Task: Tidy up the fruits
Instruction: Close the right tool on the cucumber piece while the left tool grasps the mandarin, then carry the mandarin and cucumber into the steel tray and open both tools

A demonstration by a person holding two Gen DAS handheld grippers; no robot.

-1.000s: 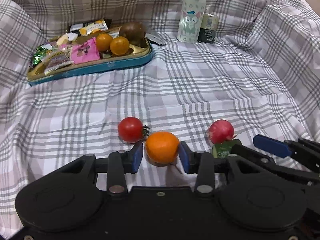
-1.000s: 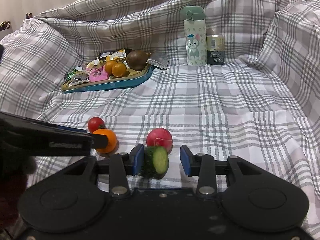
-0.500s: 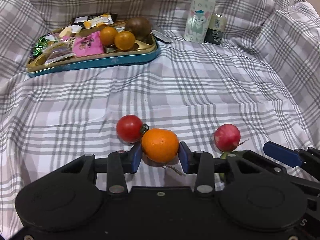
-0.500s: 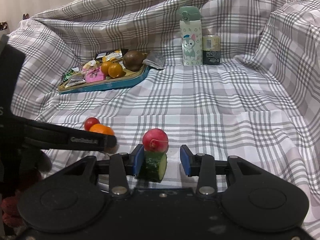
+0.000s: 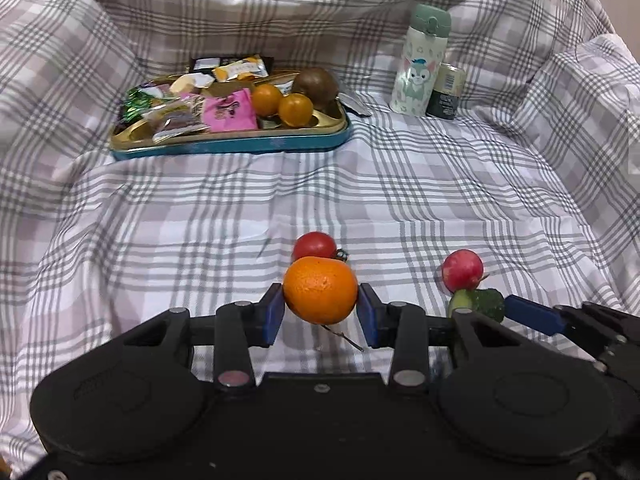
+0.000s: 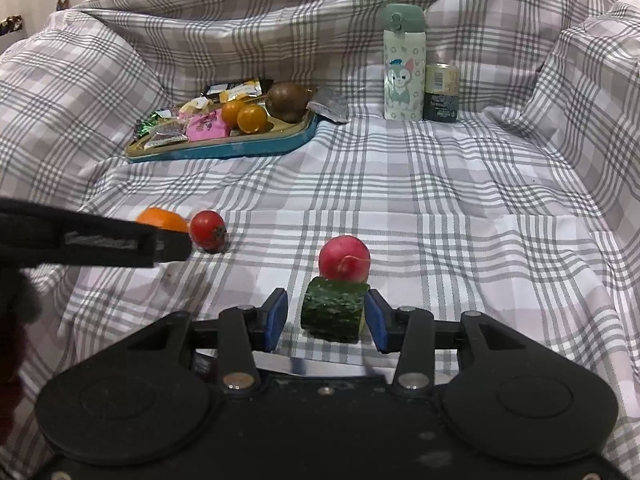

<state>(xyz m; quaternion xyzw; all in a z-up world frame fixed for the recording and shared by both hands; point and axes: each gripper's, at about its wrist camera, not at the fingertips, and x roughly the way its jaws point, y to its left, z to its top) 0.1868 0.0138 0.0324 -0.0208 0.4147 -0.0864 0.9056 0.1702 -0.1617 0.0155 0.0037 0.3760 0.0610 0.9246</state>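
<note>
My left gripper [image 5: 320, 314] is shut on an orange [image 5: 320, 290] and holds it above the plaid cloth. A red tomato [image 5: 315, 245] lies just beyond it. My right gripper [image 6: 326, 318] has a dark green cucumber piece [image 6: 335, 310] between its jaws; the piece touches the right pad, with a gap at the left pad. A red radish [image 6: 345, 259] lies right behind it. The blue tray [image 5: 240, 145] at the back left holds two small oranges [image 5: 295, 109], a brown fruit [image 5: 317, 84] and snack packets.
A mint bottle with a cartoon cat [image 5: 420, 62] and a dark can [image 5: 447, 92] stand at the back right. A silver packet [image 6: 329, 105] lies beside the tray. The cloth rises in folds on the left, back and right.
My left gripper has lifted the orange off the cloth, away from the tomato. My right gripper has raised the cucumber piece, which has turned between the jaws.
</note>
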